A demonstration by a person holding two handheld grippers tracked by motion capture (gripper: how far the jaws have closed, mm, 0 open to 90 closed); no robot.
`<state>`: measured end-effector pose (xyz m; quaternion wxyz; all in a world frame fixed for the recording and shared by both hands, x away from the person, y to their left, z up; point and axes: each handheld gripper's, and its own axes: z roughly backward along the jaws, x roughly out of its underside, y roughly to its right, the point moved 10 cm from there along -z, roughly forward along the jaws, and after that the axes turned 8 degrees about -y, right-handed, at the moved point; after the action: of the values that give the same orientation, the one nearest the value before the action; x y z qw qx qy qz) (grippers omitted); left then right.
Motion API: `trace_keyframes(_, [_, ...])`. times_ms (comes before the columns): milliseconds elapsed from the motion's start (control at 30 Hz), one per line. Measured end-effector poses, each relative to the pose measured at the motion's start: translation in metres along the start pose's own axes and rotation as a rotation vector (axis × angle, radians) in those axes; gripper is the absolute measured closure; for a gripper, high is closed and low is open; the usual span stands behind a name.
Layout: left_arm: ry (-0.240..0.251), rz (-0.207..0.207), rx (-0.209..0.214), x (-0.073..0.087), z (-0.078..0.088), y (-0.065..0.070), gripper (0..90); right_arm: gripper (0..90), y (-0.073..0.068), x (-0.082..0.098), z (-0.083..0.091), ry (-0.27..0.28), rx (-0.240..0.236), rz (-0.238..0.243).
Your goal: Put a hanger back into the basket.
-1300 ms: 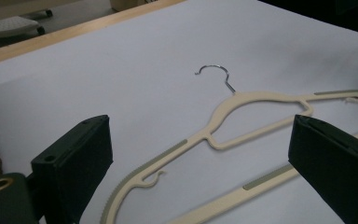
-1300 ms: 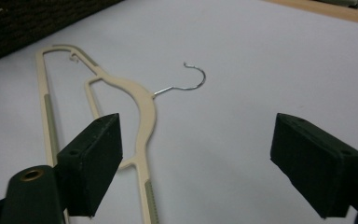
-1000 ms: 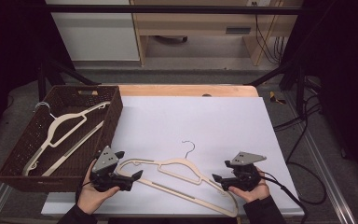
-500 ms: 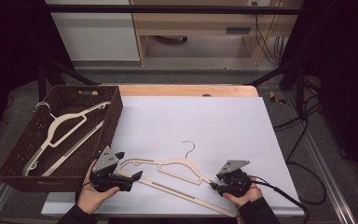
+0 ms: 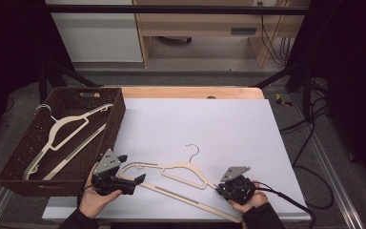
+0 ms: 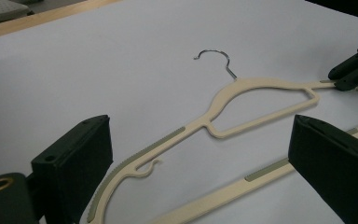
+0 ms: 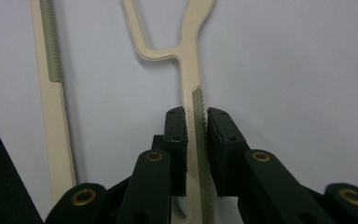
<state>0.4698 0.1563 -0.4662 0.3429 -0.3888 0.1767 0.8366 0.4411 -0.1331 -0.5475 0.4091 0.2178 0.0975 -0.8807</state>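
One hanger (image 7: pixel 196 74) shoulder, between right hand-held gripper (image 7: pixel 196 133) pads

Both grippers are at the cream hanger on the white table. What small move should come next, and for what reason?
Probably the left gripper should close on the near shoulder of the hanger. Its jaws stand wide open around that arm without touching it, while the right gripper has just been closing, its pads now on the ribbed part of the other shoulder. With both ends held, the hanger could be lifted level toward the basket.

Lab test bench: white-covered table (image 5: pixel 228 124) in black metal frame (image 5: pixel 171 9), trailing cables (image 5: pixel 310 138), bare floor.
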Motion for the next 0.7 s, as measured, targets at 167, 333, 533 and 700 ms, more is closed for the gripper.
trace_keyframes(167, [-0.015,-0.016,0.012,-0.005,-0.005,0.003,6.1,79.4,0.0,0.0,0.002,0.005,-0.018,0.037])
trace_keyframes(333, [-0.036,-0.024,0.036,-0.015,-0.015,0.007,6.5,79.5,-0.001,-0.003,0.008,0.022,-0.031,0.058])
trace_keyframes(533, [-0.107,-0.066,0.056,-0.026,-0.044,0.015,8.8,79.6,0.0,-0.009,0.022,0.057,-0.017,0.077])
trace_keyframes(700, [-0.186,-0.097,0.077,-0.027,-0.075,0.023,11.3,79.6,0.0,-0.01,0.026,0.052,-0.006,0.083])
